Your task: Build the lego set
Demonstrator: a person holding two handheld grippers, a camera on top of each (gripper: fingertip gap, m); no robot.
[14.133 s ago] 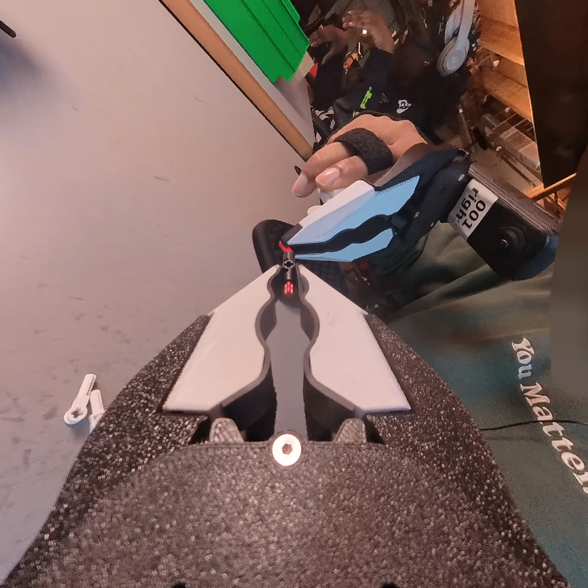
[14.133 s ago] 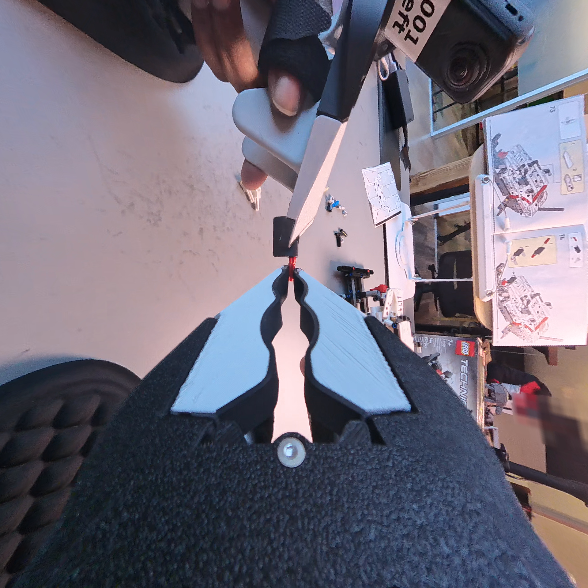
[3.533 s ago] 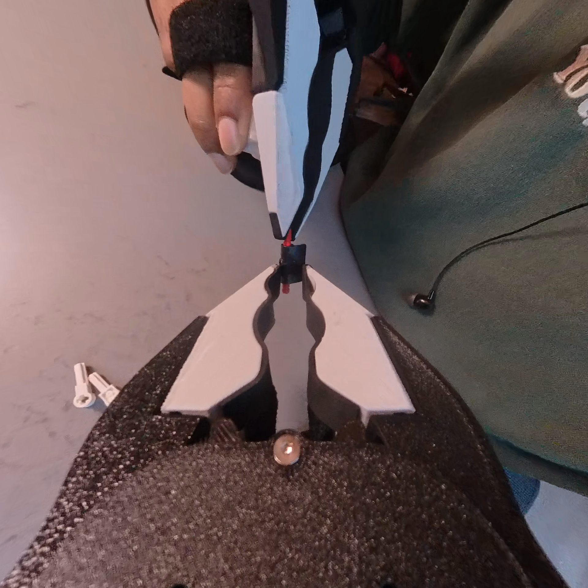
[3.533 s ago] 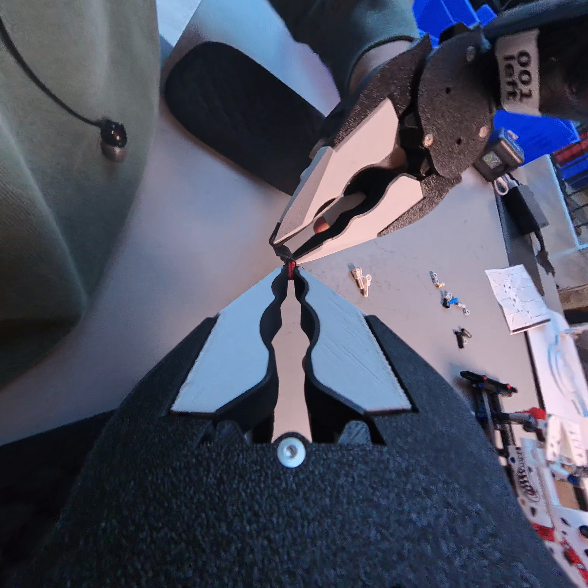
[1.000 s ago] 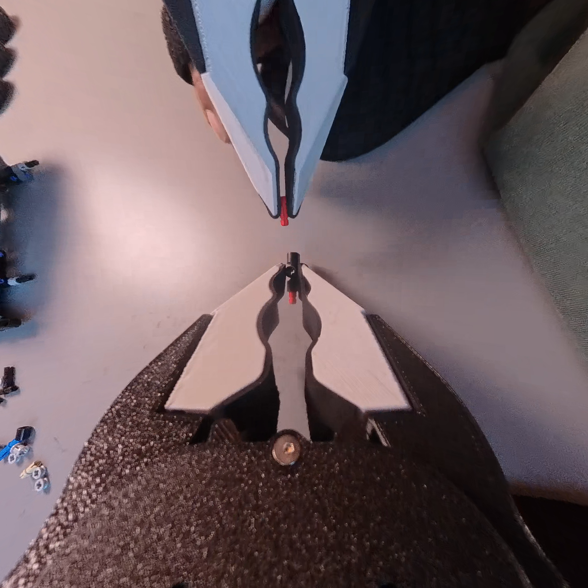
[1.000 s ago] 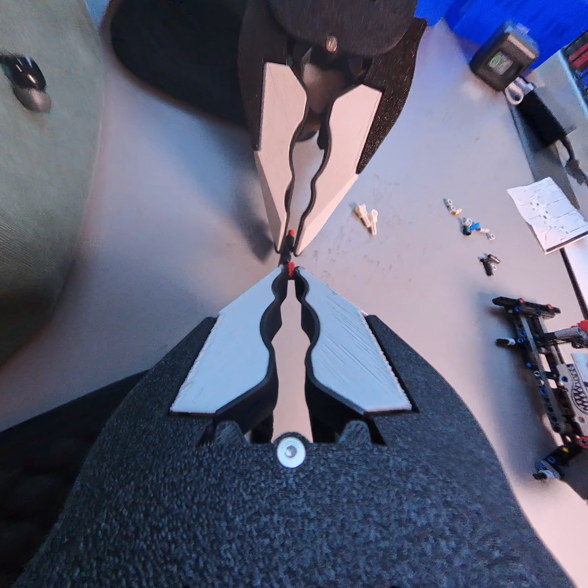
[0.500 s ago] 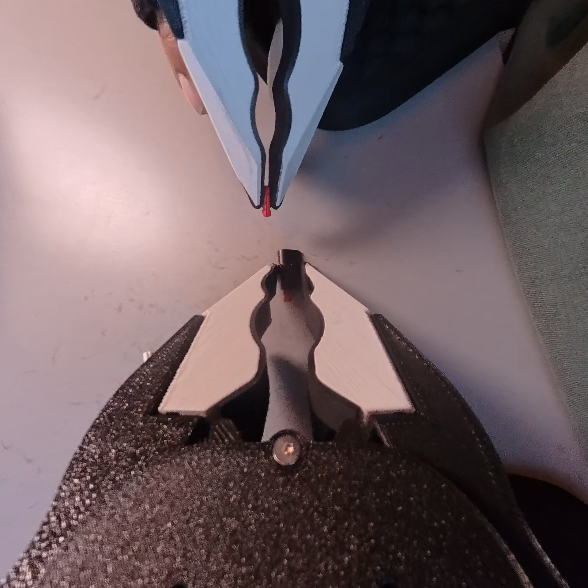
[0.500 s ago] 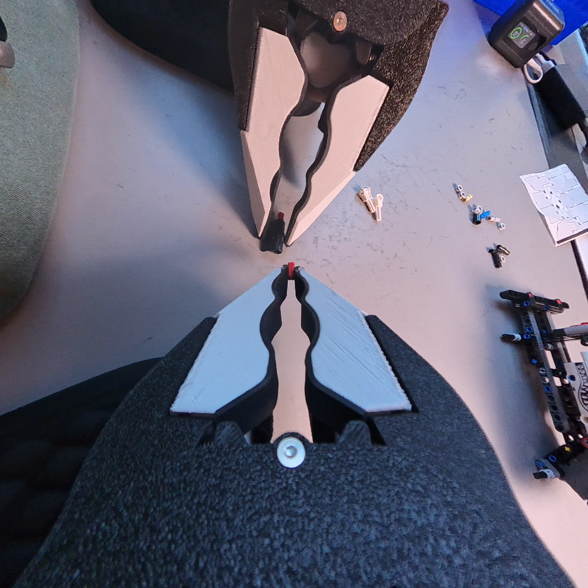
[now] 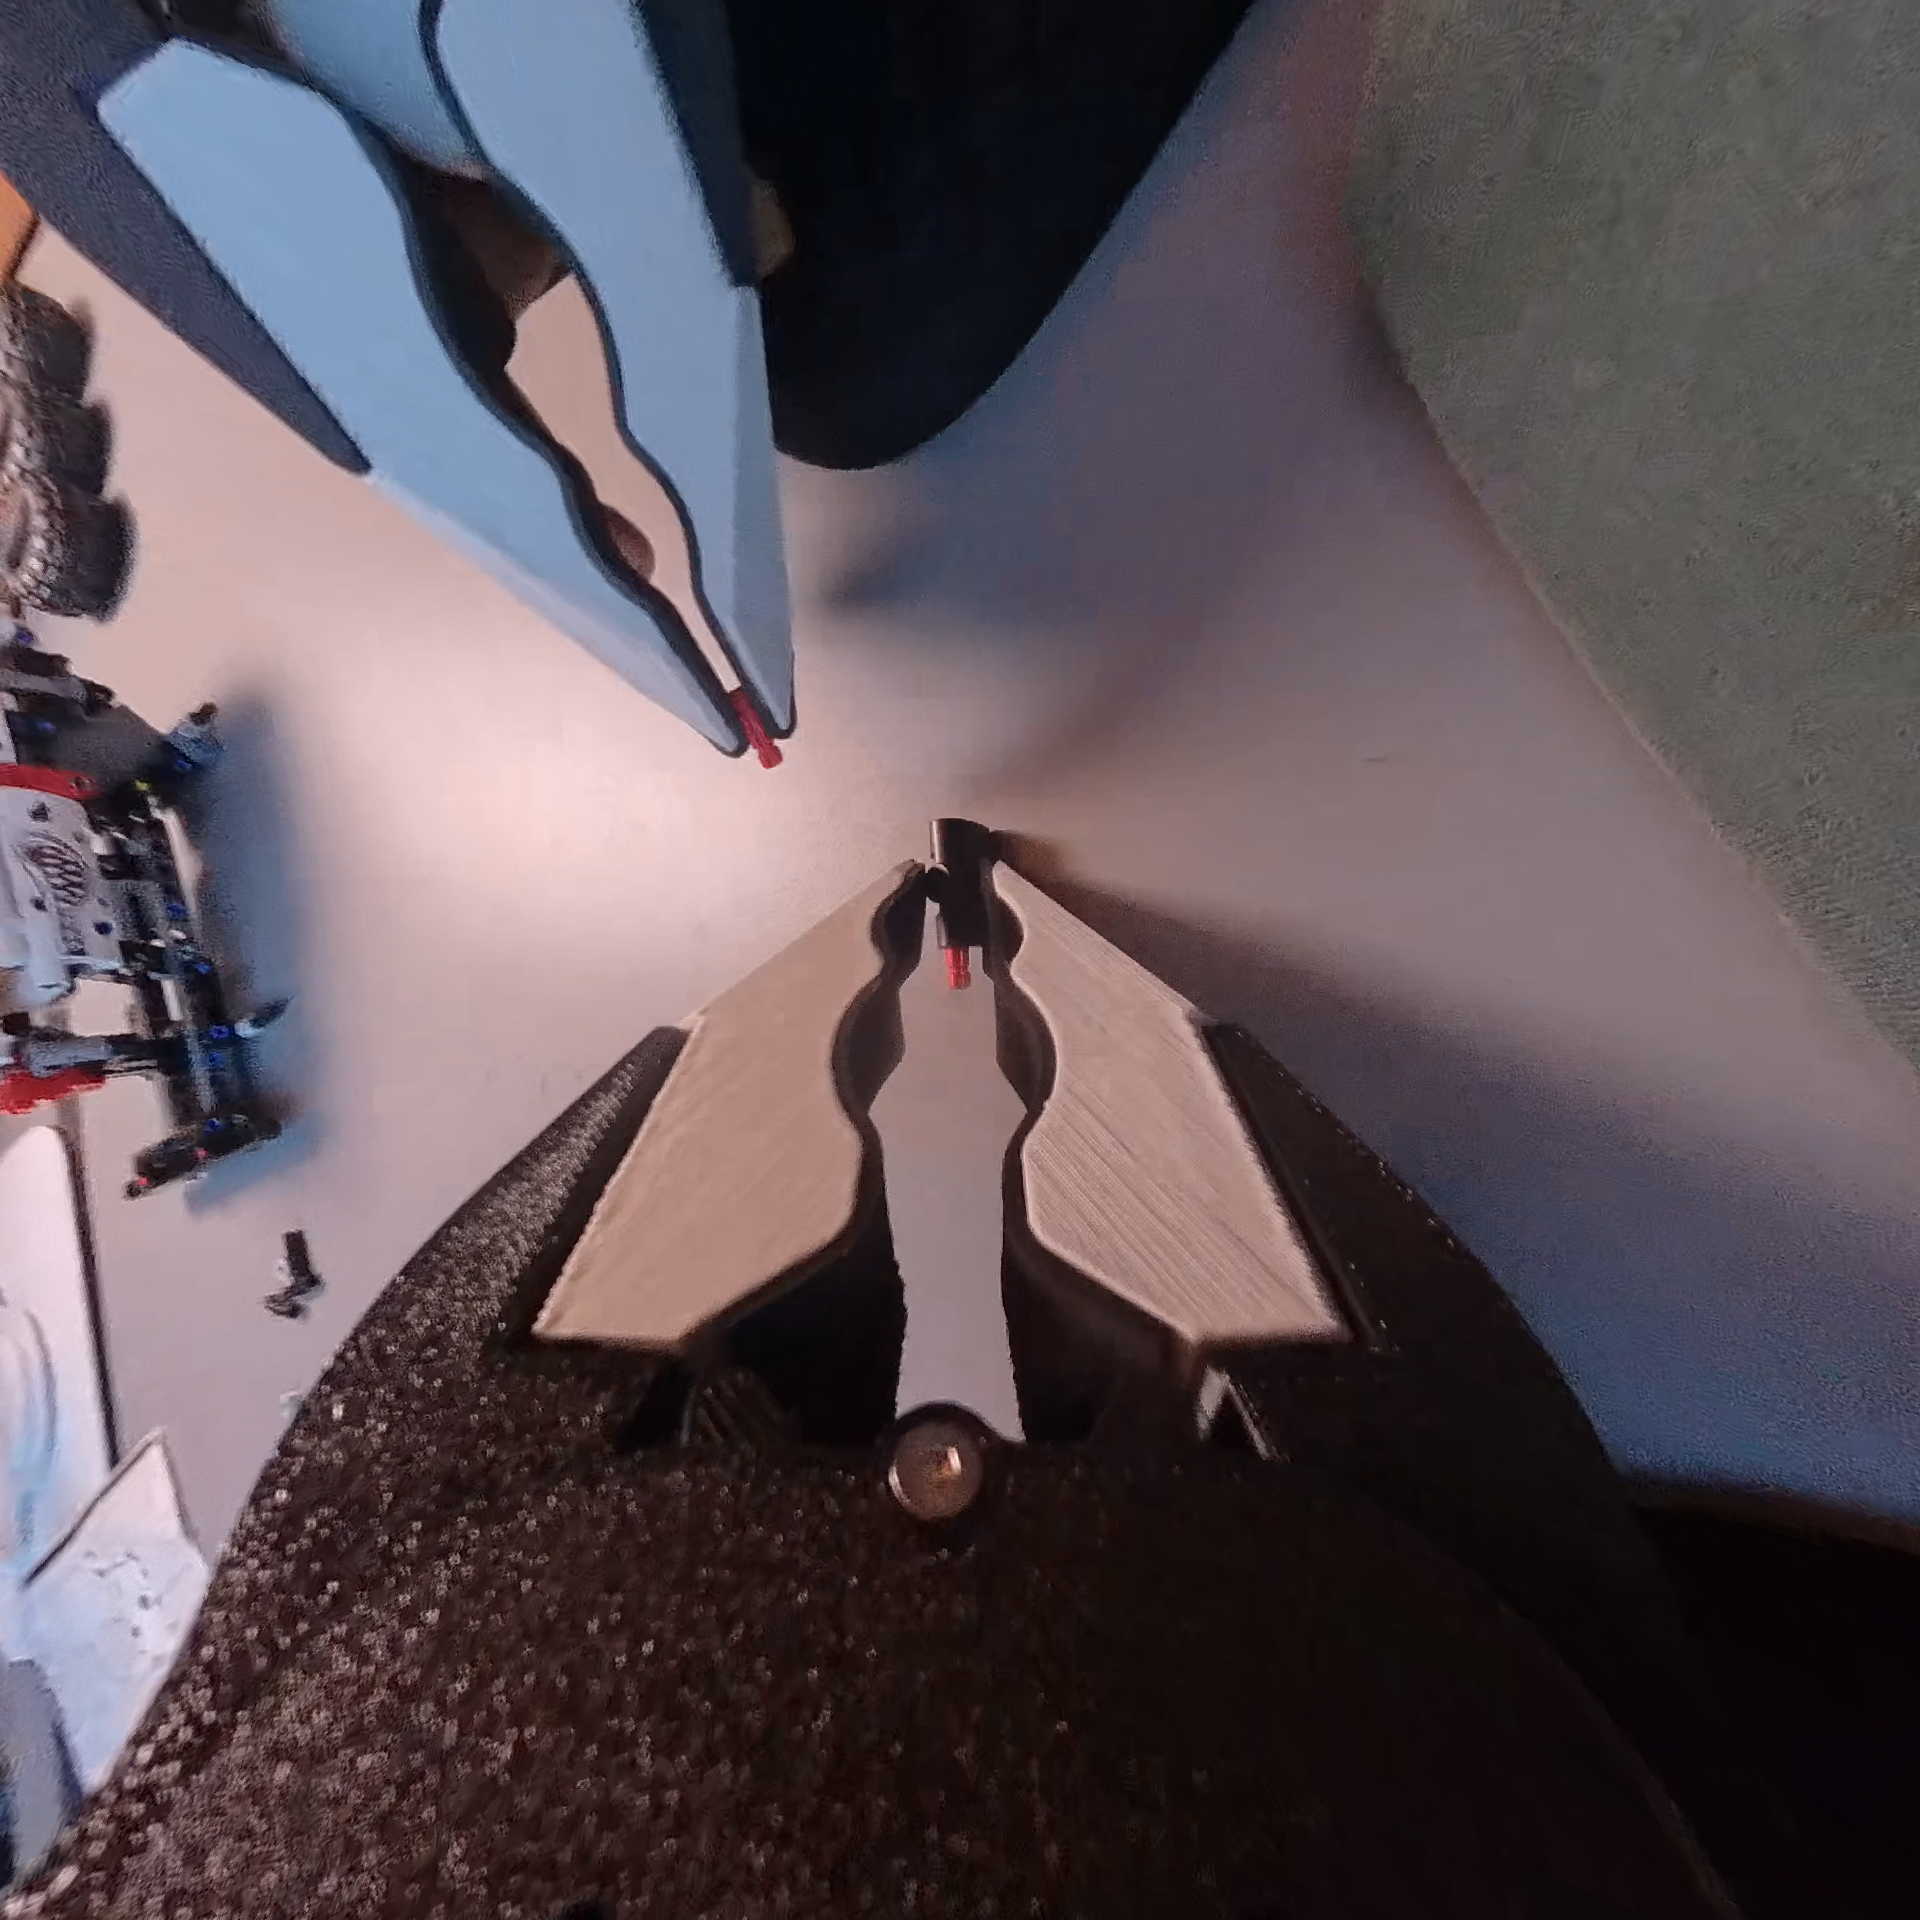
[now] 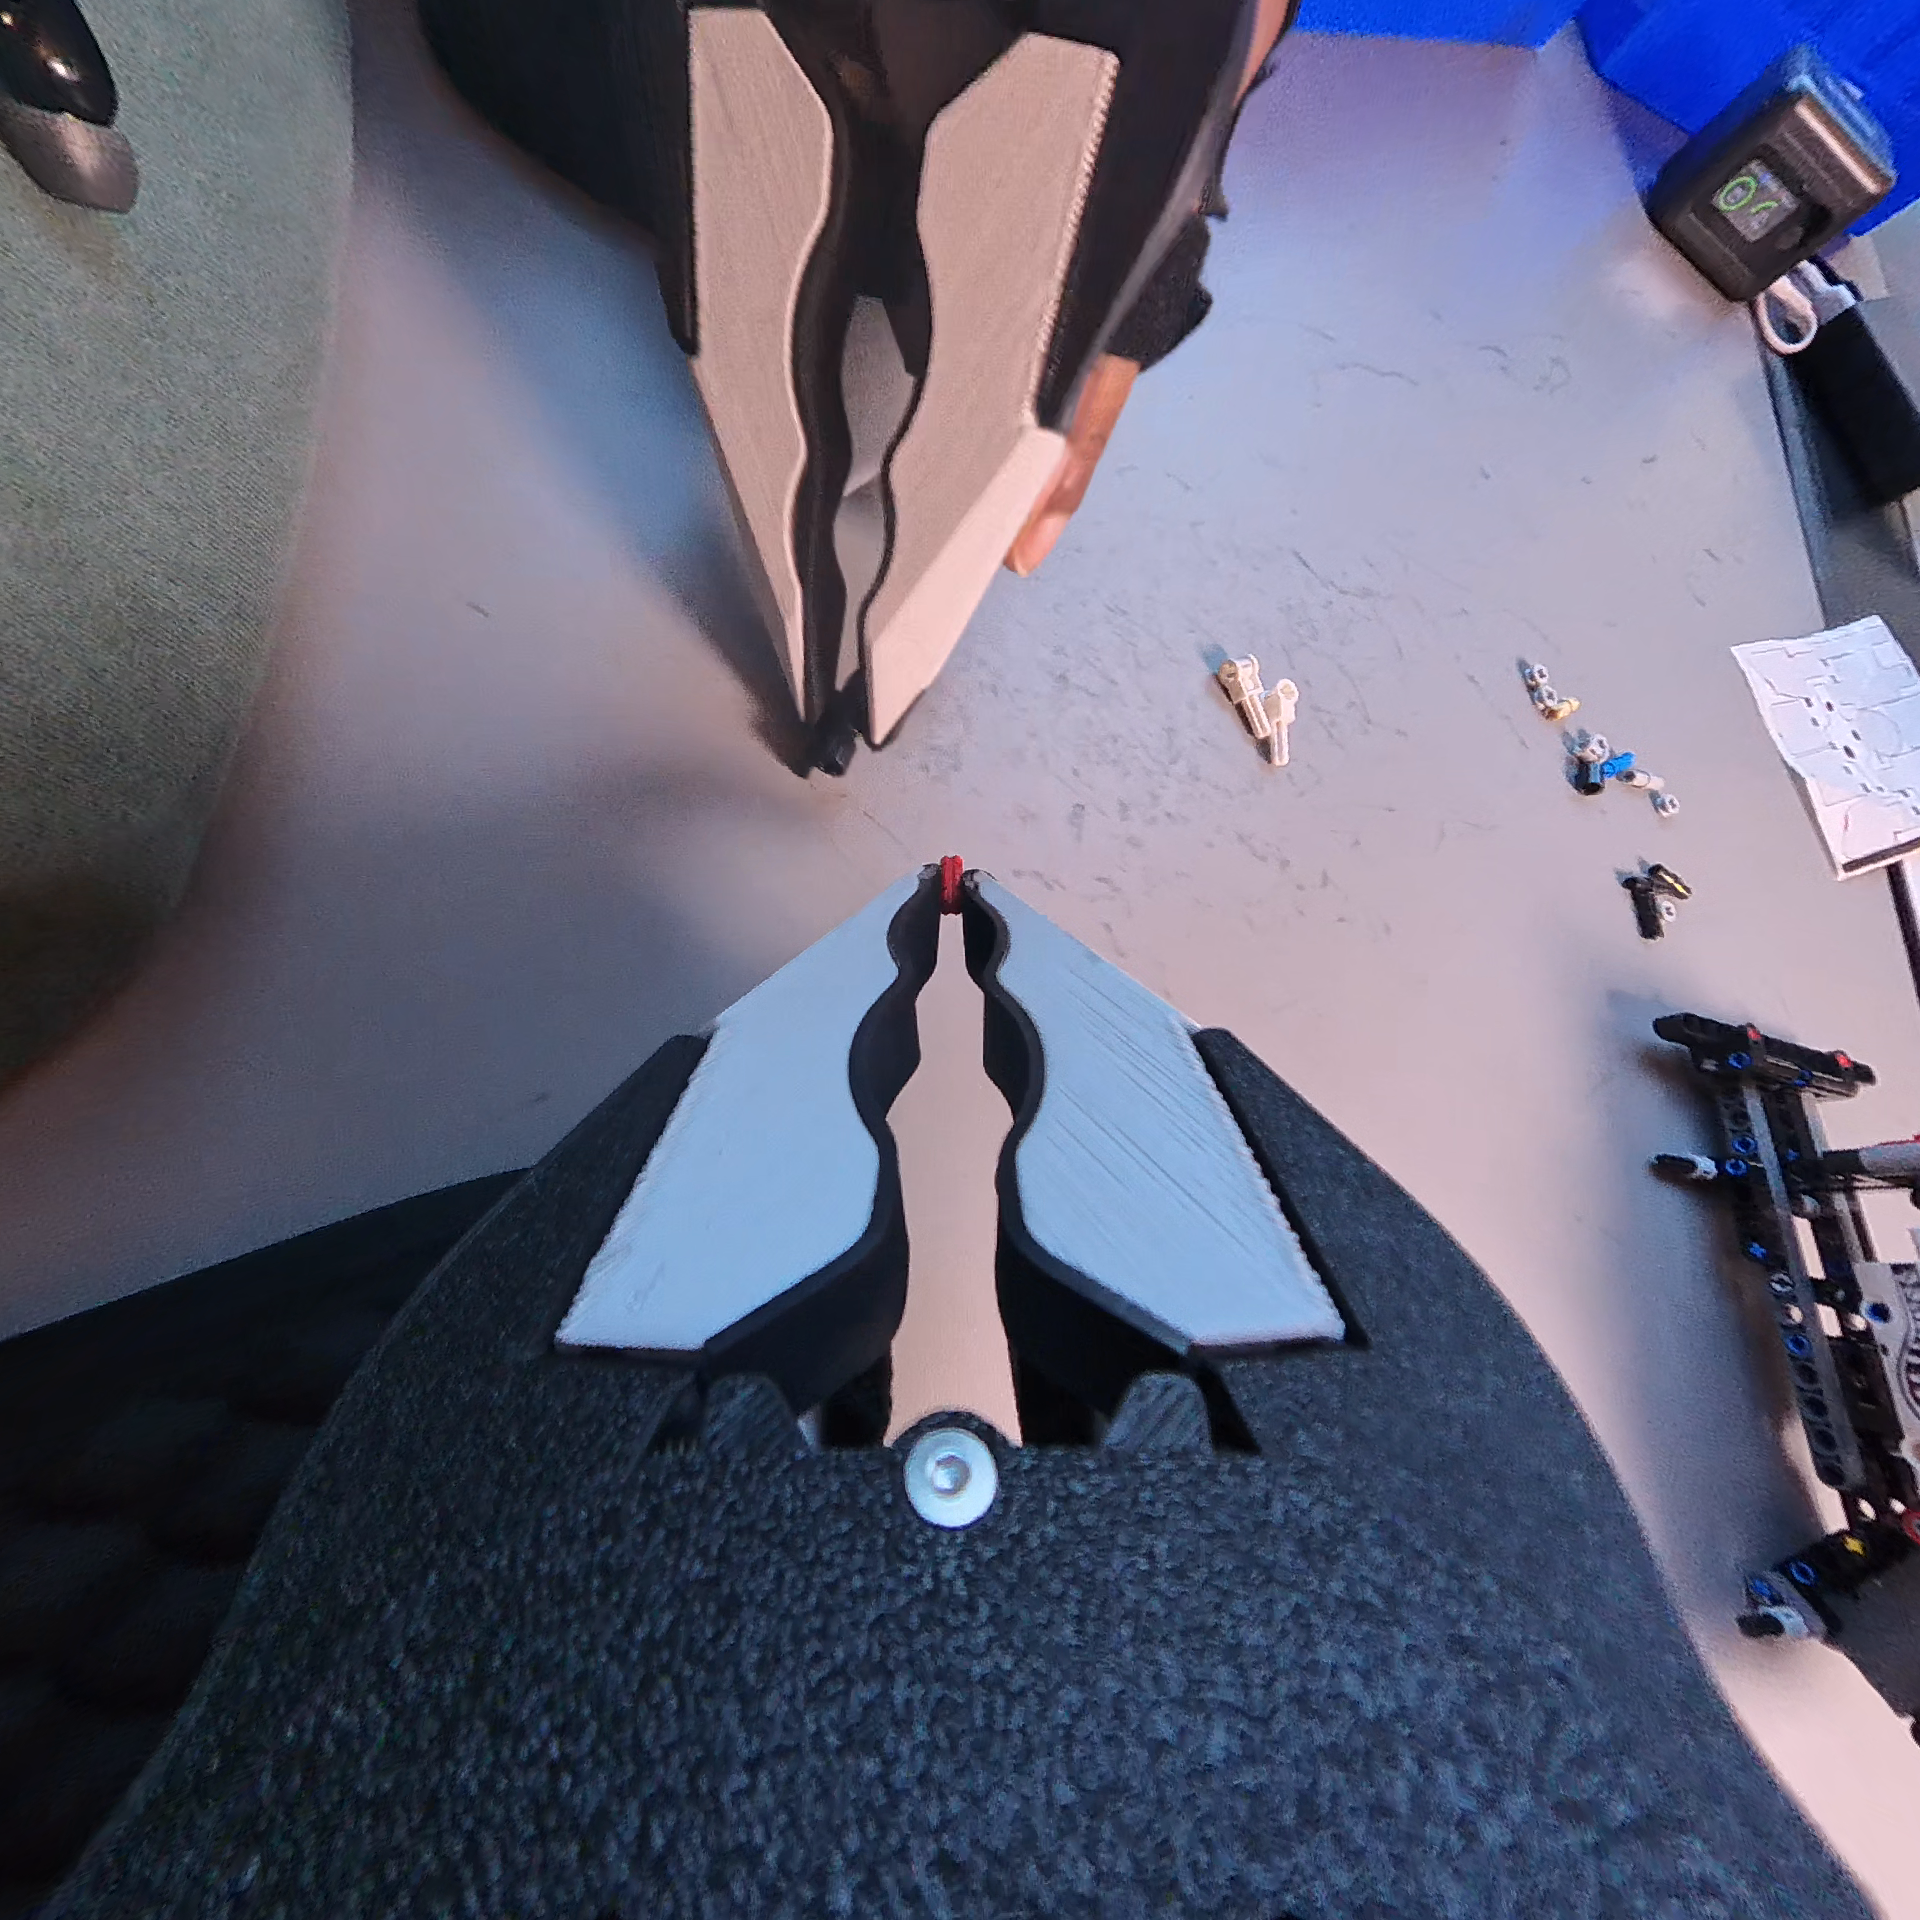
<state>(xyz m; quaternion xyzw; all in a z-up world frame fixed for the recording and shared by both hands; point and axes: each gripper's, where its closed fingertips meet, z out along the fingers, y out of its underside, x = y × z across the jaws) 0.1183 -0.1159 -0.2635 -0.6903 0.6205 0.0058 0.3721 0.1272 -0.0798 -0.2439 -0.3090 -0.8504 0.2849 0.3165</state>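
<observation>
Holding: left tool (image 9: pixel 954 871) black connector (image 9: pixel 958 854); right tool (image 10: pixel 948 879) red pin (image 10: pixel 949 874)

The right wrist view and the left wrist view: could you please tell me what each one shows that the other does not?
Only the right wrist view shows the small white pins and a black device with a lit screen. Only the left wrist view shows the red stub sticking out behind the black connector in the left gripper. Both show the right gripper pinching a red pin, and the part-built model.
</observation>
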